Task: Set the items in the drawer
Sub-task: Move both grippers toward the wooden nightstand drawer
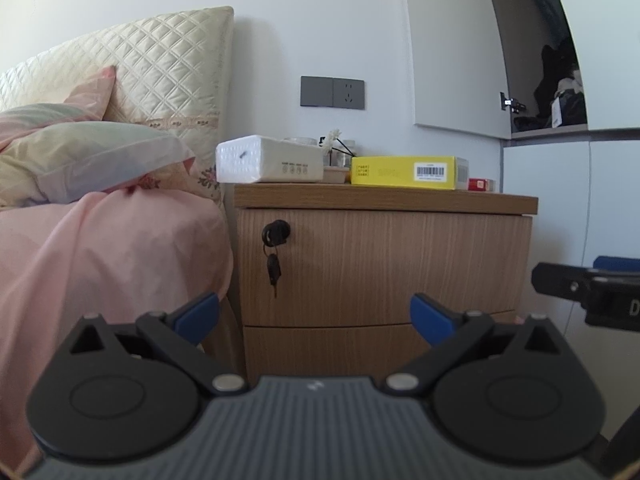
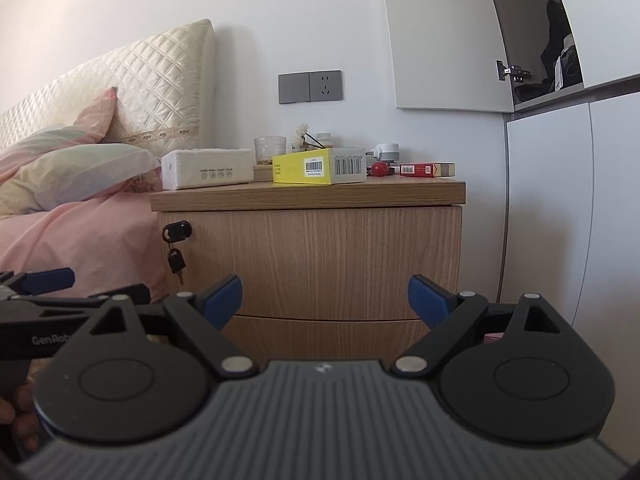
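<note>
We are holding both claws level in front of the light wooden nightstand (image 2: 312, 260), each pointing straight at its curved upper drawer front (image 1: 380, 264). The left claw (image 1: 315, 314) is sitting spread wide with nothing between its blue fingertips (image 1: 198, 314); the right claw (image 2: 324, 300) is likewise spread and gripping nothing, just beside the left one. Both drawers are sitting closed, the seam above the lower drawer front (image 2: 320, 340) running between our fingertips. A black key (image 2: 176, 260) is hanging from the lock at the upper drawer's left corner. Left of the nightstand, the pink-sheeted bed (image 1: 100, 260) is crowding its edge; to the right, floor room is opening toward the white wardrobe doors (image 2: 560, 200). On the counter (image 2: 308, 194) the white tissue pack (image 2: 208, 168), yellow rectangular box (image 2: 304, 168), red ball (image 2: 380, 168) and red cigarette pack (image 2: 424, 169) are waiting.
</note>
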The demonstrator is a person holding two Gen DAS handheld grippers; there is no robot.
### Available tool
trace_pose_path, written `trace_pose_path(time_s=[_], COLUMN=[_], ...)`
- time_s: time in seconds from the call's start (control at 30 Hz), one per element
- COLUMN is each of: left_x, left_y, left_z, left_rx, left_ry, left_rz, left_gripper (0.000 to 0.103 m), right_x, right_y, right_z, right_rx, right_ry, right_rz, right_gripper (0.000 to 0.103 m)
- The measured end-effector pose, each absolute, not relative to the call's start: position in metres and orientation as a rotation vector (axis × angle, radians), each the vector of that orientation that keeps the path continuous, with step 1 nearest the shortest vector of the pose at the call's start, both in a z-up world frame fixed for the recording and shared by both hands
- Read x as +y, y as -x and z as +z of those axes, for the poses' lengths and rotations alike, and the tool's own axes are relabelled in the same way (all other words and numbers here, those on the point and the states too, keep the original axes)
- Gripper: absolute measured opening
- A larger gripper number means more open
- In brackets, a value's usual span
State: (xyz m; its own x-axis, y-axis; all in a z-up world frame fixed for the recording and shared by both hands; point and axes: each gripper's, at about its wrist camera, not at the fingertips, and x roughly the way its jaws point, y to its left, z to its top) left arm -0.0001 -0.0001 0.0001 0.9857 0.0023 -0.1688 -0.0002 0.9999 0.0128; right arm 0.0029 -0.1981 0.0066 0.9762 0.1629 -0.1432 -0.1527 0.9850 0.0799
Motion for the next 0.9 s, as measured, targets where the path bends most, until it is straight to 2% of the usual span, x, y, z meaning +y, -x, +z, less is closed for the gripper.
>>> trace_pose_path(time_s=[0.9], left_x=[0.013], left_y=[0.008], left_z=[-0.003], left_rx=[0.172], left_ry=[0.019], left_rz=[0.010], left_gripper=[0.103], right_x=[-0.198], right_y=[0.007], right_z=[0.001], right_rx=[0.080], right_ry=[-0.057], right_rz=[0.138], right_gripper=[0.092])
